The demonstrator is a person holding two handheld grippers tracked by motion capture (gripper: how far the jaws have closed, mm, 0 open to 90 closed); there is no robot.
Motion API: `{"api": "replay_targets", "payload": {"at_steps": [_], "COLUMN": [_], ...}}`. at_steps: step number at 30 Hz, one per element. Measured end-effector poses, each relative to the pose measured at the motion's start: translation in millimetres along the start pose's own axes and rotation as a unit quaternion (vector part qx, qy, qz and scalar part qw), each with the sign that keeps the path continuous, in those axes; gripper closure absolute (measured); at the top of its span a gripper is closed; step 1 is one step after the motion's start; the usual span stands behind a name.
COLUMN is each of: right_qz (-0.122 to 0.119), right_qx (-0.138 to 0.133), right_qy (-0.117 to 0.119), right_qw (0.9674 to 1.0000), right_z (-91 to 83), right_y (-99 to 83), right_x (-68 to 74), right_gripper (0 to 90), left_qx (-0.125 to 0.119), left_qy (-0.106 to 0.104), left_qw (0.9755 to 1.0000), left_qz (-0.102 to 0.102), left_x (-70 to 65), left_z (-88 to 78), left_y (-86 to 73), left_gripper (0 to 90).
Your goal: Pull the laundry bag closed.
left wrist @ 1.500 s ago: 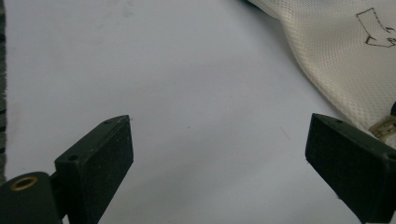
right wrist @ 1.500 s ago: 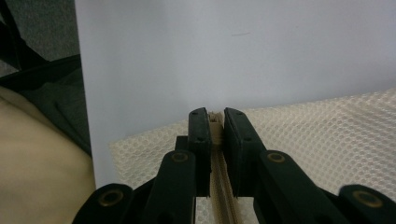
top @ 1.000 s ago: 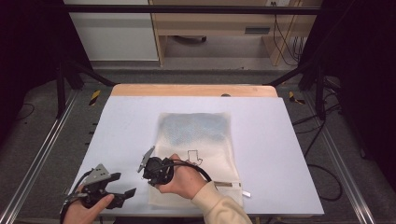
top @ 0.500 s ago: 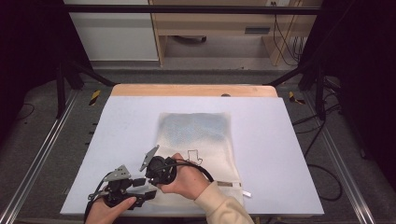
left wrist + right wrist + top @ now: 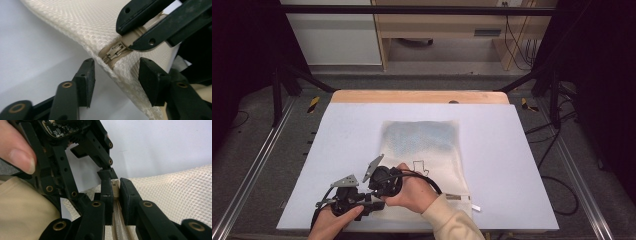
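Note:
A cream mesh bag (image 5: 432,150) lies flat on the white table (image 5: 522,165). My right gripper (image 5: 115,191) is shut on the beige end of the bag's zipper tape (image 5: 115,186) at the near left corner, and lifts it a little. In the left gripper view those jaws clamp the tape (image 5: 136,37) just past the zipper slider (image 5: 115,51). My left gripper (image 5: 117,81) has just been closing. Its jaws stand either side of the bag's corner, short of the slider, with the pads (image 5: 86,80) not touching. From above, the left gripper (image 5: 362,202) meets the right gripper (image 5: 382,185).
Something blue (image 5: 422,135) shows through the bag's far half, and a small black outline (image 5: 418,166) is printed on it. A white tag (image 5: 475,207) sticks out at the bag's near right corner. A wooden strip (image 5: 419,96) edges the table's far side.
My left gripper has moved right and down to the bag's near left corner, beside the right gripper, and its jaws have narrowed. The right gripper has kept still on the zipper end.

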State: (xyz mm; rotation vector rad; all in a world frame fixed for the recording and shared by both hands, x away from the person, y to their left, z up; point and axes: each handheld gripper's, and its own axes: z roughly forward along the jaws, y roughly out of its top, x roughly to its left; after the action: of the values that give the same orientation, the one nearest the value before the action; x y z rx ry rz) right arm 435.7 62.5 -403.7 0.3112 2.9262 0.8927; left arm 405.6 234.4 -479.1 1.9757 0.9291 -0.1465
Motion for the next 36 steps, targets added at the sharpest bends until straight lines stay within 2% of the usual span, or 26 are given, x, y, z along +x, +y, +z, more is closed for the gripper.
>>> {"api": "replay_targets", "payload": {"at_steps": [5,12,16,36], "right_qz": [-0.001,0.001,0.001,-0.002], "right_qx": [0.001,-0.001,-0.002,0.004], "right_qy": [-0.002,0.0,0.002,0.0], "right_qw": [1.0,1.0,1.0,1.0], "right_z": [0.1,0.2,0.7,3.2], "right_y": [0.0,-0.1,-1.0,-5.8], "right_x": [-0.1,-0.4,-0.8,-2.2], "right_gripper": [81.9,81.9,81.9,81.8], "left_qx": [-0.001,-0.001,0.003,0.011], "left_qy": [-0.008,-0.014,-0.017,-0.01], "left_qw": [0.9999,0.9999,0.9999,0.9999], "left_qz": [0.005,0.0,-0.002,-0.008], "left_x": [0.3,2.9,5.1,7.4], "left_z": [1.0,5.6,6.1,7.4], "left_y": [1.7,3.2,3.6,4.6], "left_gripper": [53.7,57.3,64.0,78.3]}}
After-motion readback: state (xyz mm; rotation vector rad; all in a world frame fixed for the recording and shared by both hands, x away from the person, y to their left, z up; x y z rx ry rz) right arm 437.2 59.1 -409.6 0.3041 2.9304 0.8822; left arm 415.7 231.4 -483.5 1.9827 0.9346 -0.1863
